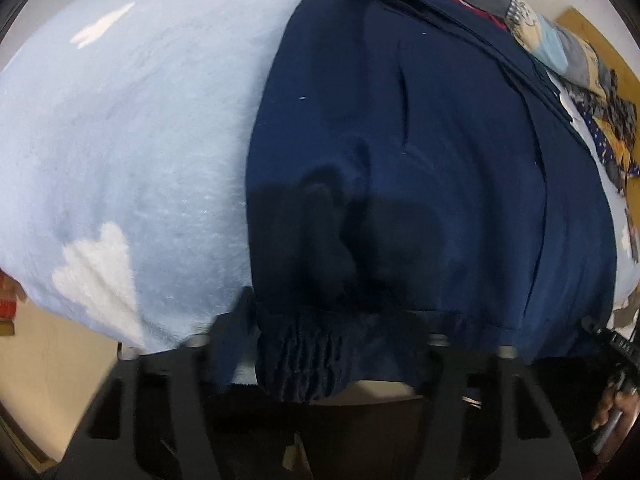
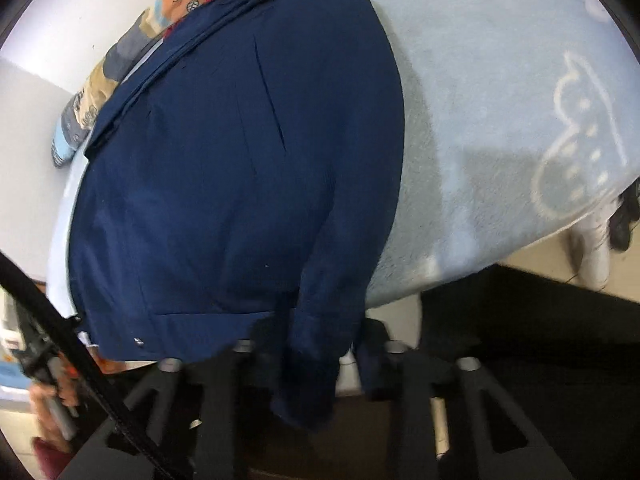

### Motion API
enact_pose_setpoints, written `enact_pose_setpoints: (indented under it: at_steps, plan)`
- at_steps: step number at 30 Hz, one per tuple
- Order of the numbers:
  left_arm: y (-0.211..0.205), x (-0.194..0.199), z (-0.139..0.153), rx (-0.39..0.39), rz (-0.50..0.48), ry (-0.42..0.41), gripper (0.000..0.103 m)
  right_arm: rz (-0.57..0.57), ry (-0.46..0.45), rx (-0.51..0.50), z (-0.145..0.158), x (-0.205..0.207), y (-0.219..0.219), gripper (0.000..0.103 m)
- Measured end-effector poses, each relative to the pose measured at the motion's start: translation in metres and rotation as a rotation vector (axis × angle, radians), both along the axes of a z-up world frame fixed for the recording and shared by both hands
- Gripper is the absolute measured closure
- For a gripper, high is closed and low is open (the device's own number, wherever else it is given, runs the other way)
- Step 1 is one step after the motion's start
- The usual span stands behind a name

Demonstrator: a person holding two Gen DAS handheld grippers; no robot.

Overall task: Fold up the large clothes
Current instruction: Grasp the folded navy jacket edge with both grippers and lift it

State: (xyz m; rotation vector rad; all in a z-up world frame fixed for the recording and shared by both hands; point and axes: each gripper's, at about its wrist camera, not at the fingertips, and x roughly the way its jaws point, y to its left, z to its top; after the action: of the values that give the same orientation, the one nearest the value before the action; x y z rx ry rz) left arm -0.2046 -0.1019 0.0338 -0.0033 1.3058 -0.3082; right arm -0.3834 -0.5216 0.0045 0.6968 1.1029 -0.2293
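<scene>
The navy jacket (image 1: pixel 400 160) lies on the pale blue blanket (image 1: pixel 120 140), long axis toward 12 o'clock. Left gripper (image 1: pixel 316 352) jaws pinch the elastic cuff (image 1: pixel 300 356); right gripper (image 2: pixel 308 364) jaws pinch the other sleeve (image 2: pixel 320 340), both at 6 o'clock.

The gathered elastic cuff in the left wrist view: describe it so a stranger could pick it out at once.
Start at the light blue fleece blanket that covers the surface, then find the large navy blue jacket lying on it. Follow its near edge to the left gripper; the gathered elastic cuff hangs between the fingers. It alone is bunched into tight ribs, while the fabric around it is smooth.
</scene>
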Motion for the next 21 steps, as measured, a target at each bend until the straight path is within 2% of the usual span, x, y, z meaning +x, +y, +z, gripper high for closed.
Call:
enact_pose_setpoints:
  at_steps: [1, 3, 4, 7, 11, 16, 19, 20, 21]
  plan:
    - [-0.001, -0.001, 0.002, 0.018, -0.002, -0.015, 0.068, 0.006, -0.014, 0.003, 0.002, 0.0, 0.001, 0.082]
    - [-0.002, 0.0, 0.004, -0.011, -0.007, -0.015, 0.077, 0.011, -0.043, 0.001, 0.007, 0.0, 0.004, 0.085]
    - [-0.003, -0.001, 0.006, -0.011, -0.017, -0.023, 0.078, 0.014, -0.057, 0.006, 0.009, 0.0, 0.005, 0.086]
    - [-0.004, -0.003, 0.013, -0.01, -0.025, -0.048, 0.079, 0.013, -0.115, 0.04, 0.018, -0.005, 0.006, 0.086]
    - [-0.002, -0.006, 0.03, -0.069, -0.027, -0.101, 0.079, 0.028, -0.158, 0.04, 0.029, -0.007, 0.01, 0.087]
    - [-0.008, 0.002, 0.009, 0.009, -0.005, -0.046, 0.076, 0.021, -0.117, 0.035, 0.019, -0.006, 0.007, 0.086]
    - [-0.015, 0.007, 0.003, 0.042, 0.007, -0.041, 0.065, 0.015, -0.06, 0.01, 0.012, 0.0, 0.007, 0.078]
    - [-0.017, 0.006, 0.002, 0.055, 0.0, -0.046, 0.065, 0.017, -0.043, 0.004, 0.01, 0.001, 0.007, 0.071]
    - [-0.02, 0.005, 0.003, 0.062, -0.005, -0.055, 0.066, 0.018, -0.039, 0.009, 0.009, 0.001, 0.006, 0.07]
